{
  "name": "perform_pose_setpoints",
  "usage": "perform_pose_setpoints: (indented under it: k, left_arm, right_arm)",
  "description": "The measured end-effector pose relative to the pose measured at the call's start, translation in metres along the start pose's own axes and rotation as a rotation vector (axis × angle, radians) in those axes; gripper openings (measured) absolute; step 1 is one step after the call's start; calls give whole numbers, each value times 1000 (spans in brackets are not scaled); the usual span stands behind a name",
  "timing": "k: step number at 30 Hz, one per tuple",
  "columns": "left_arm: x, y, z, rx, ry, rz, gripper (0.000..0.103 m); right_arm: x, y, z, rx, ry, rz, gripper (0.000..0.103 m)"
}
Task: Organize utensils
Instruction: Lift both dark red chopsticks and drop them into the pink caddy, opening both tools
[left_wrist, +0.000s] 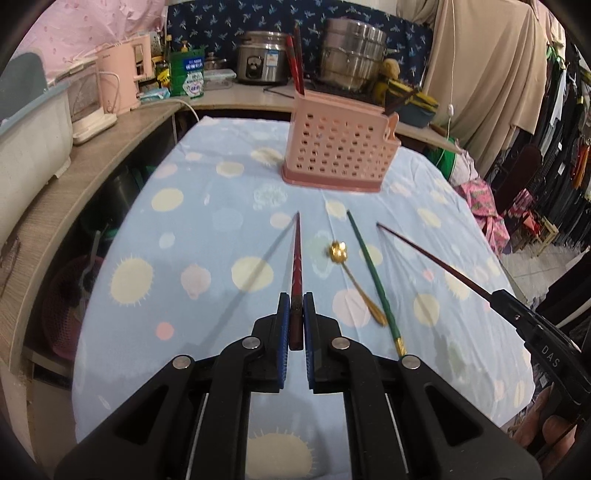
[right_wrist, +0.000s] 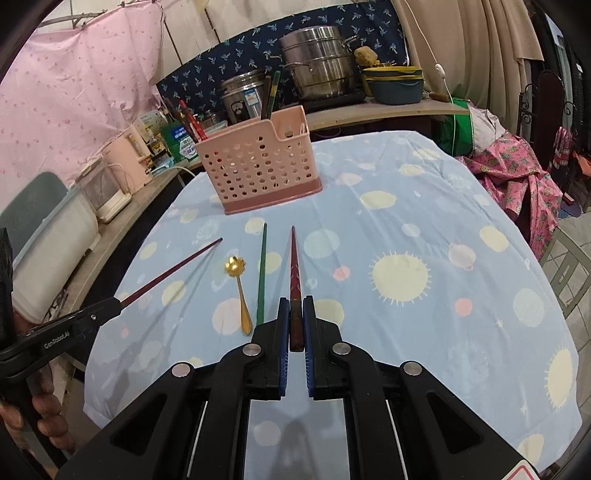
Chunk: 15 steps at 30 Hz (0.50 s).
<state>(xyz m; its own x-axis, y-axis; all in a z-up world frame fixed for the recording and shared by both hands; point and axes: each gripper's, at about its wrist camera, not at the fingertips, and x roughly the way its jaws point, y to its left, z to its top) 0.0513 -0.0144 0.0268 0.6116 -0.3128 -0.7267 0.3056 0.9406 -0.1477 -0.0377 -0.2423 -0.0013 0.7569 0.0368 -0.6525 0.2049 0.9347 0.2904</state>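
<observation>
While both tongs (left_wrist: 296, 306) (right_wrist: 296, 308) clamp red chopsticks (left_wrist: 296, 258) (right_wrist: 294, 266), tips aimed toward pink holder (left_wrist: 338, 146), lengthwise ahead.

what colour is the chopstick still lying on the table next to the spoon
Green, with a gold end; the green chopstick lies beside the gold spoon. The left wrist view shows it best.

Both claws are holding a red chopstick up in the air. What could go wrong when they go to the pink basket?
Each red chopstick is pinched only at its thick end, so it might swing or slip. Two long sticks heading for one pink basket could cross, or poke its holed wall and tip it. The green chopstick and gold spoon lie below and could get bumped.
</observation>
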Motion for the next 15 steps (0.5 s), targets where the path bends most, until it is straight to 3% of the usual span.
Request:
perform_pose_setpoints:
  k: [15]
  left_arm:
    - [-25,-5,96,-11,-178,-59,7]
  right_arm:
    - [-26,-11,93,107,-167,111,7]
